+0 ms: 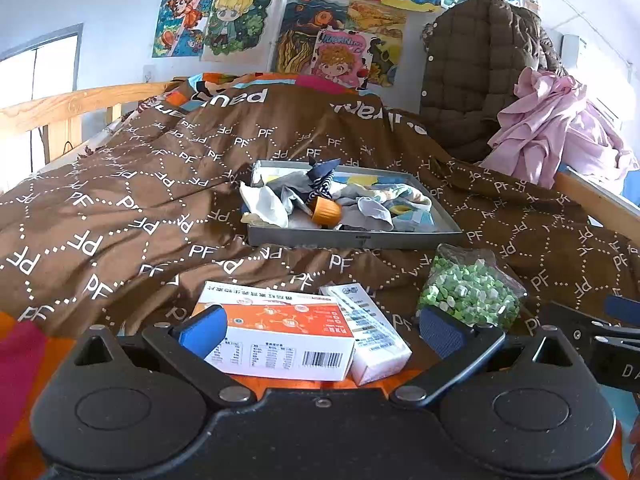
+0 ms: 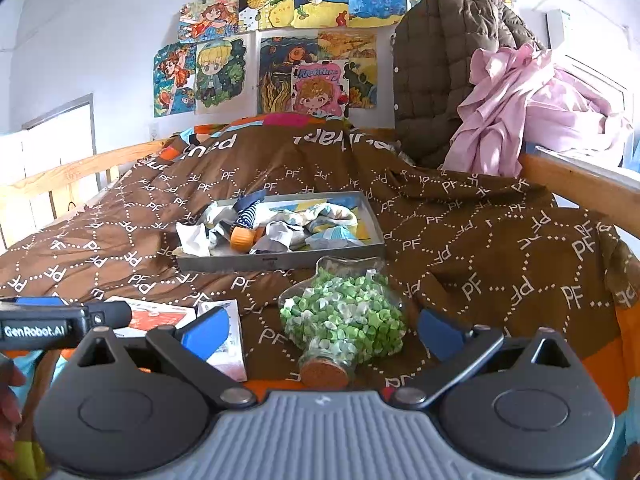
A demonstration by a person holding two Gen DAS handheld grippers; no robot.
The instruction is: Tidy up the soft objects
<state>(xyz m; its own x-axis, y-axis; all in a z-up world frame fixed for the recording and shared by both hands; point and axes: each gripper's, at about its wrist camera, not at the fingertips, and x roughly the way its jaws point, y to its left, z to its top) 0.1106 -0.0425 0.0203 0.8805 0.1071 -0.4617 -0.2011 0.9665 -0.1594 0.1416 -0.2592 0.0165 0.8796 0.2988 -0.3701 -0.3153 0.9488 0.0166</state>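
Observation:
A grey tray (image 1: 352, 237) (image 2: 280, 261) sits mid-bed on the brown quilt, holding several socks and cloths (image 1: 372, 206) (image 2: 316, 224) and an orange cup-shaped item (image 1: 326, 212) (image 2: 242, 238). My left gripper (image 1: 320, 326) is open and empty, its blue pads either side of an orange-and-white box (image 1: 276, 332) and a white box (image 1: 368, 336). My right gripper (image 2: 324, 330) is open and empty, around a corked glass bottle of green paper stars (image 2: 344, 320), which also shows in the left wrist view (image 1: 472, 292).
The brown quilt (image 1: 120, 184) (image 2: 480, 248) covers the bed between wooden rails (image 1: 80, 104) (image 2: 580, 184). A brown quilted jacket (image 1: 480, 72) (image 2: 440, 80) and pink cloth (image 1: 552, 128) (image 2: 520, 108) hang at the far right. Drawings cover the back wall.

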